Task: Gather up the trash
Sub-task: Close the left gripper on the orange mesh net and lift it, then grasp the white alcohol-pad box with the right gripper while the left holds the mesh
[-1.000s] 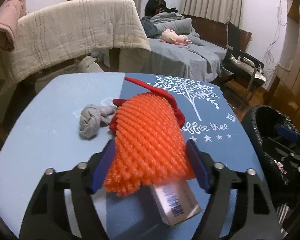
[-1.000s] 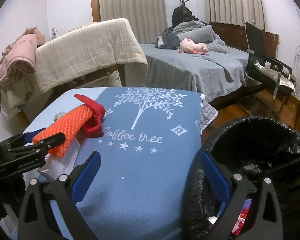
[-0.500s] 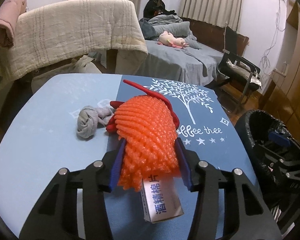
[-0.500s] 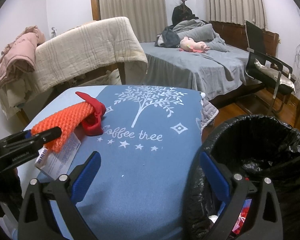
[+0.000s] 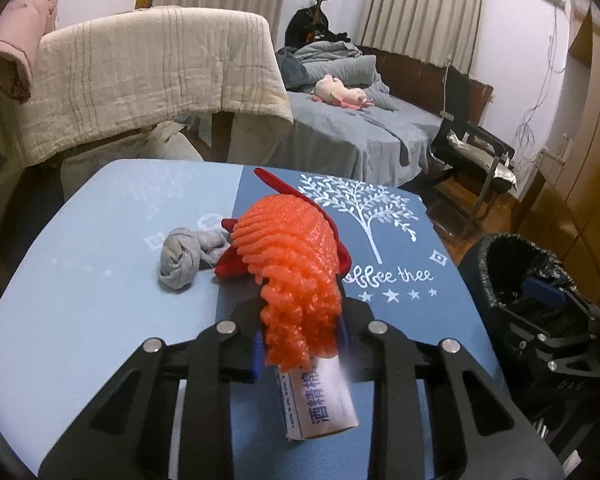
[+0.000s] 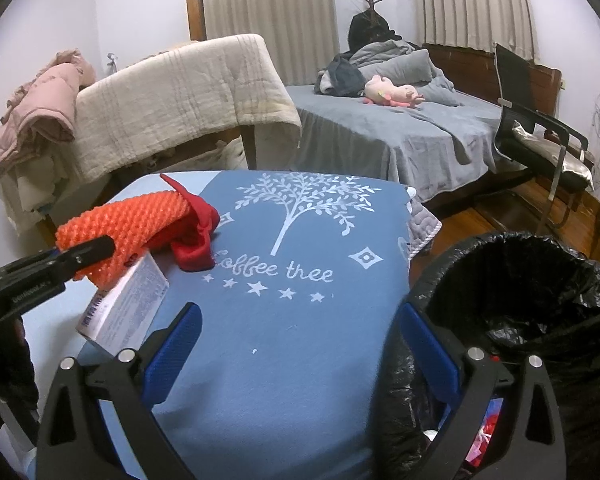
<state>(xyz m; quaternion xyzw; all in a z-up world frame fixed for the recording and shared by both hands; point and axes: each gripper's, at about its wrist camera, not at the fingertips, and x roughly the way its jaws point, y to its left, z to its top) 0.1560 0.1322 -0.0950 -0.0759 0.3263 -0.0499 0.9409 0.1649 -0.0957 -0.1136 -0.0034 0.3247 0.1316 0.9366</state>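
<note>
Narrowing since a second ago, left tongs (image 5: 300,336) now clamped on orange foam net (image 5: 296,264); lift to bin (image 6: 540,300) judged next. Right tongs (image 6: 300,344) held wide, empty.

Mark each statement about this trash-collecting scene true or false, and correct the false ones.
1. The left gripper is shut on the orange net. True.
2. The right gripper holds the white box. False: it is open and holds nothing; the box lies on the table.
3. The bin has a black liner. True.
4. The grey cloth is in the bin. False: it lies on the table.
</note>
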